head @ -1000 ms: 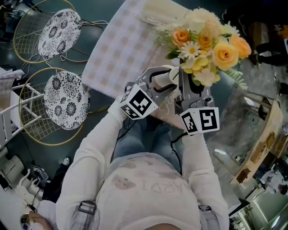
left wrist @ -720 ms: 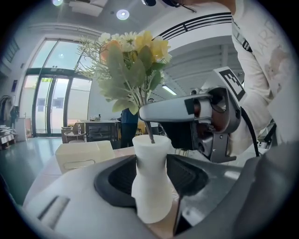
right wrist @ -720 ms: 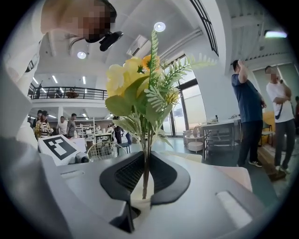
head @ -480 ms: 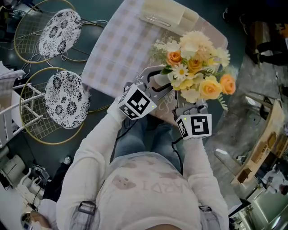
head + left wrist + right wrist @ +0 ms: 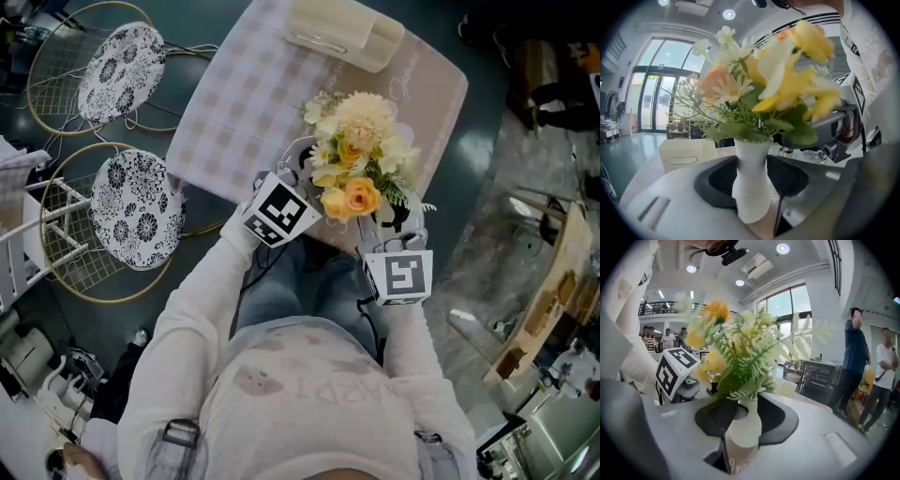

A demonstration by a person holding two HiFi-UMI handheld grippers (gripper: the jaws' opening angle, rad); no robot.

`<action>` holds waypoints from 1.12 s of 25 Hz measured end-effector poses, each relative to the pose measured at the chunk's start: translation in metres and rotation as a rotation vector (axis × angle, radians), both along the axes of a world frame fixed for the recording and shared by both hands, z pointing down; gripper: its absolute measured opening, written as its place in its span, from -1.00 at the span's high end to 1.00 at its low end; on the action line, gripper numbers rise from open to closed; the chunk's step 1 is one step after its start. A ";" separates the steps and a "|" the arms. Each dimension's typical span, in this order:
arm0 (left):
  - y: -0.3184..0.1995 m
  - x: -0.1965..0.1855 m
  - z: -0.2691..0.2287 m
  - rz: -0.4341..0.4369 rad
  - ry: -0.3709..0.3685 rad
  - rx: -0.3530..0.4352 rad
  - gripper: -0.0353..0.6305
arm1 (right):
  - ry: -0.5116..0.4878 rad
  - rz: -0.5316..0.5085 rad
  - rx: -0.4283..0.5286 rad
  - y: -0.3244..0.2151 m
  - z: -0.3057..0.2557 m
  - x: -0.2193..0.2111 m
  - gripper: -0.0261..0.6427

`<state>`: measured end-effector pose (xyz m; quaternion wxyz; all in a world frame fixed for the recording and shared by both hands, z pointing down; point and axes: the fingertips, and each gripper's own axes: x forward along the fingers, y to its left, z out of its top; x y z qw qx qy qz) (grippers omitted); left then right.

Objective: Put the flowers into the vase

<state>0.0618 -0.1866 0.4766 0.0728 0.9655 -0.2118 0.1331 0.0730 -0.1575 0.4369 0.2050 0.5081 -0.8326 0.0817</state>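
Flowers point(image 5: 356, 169) masking vase point(image 5: 751, 183) in head view

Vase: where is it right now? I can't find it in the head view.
The vase stands by the near edge of the table, hidden under the flowers in the head view; each gripper view shows it between that gripper's jaws.

a table point(image 5: 427, 103) under a checked cloth point(image 5: 234, 112) carries a cream box point(image 5: 345, 33), two round chairs point(image 5: 122, 70) point(image 5: 136, 208) with patterned cushions stand beside it.
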 end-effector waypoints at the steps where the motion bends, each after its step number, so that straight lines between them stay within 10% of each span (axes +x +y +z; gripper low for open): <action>1: 0.000 0.000 0.000 -0.001 0.001 0.000 0.29 | 0.004 0.009 -0.013 0.003 0.003 0.002 0.46; 11: 0.011 -0.020 -0.002 -0.021 -0.019 0.017 0.37 | -0.151 0.125 -0.100 0.007 0.021 0.018 0.57; 16: 0.022 -0.037 -0.003 -0.047 -0.031 0.025 0.89 | -0.174 0.127 -0.116 0.011 0.024 0.018 0.61; 28: 0.093 -0.031 -0.015 -0.075 -0.001 -0.124 0.89 | -0.234 0.020 -0.163 0.074 0.022 0.022 0.84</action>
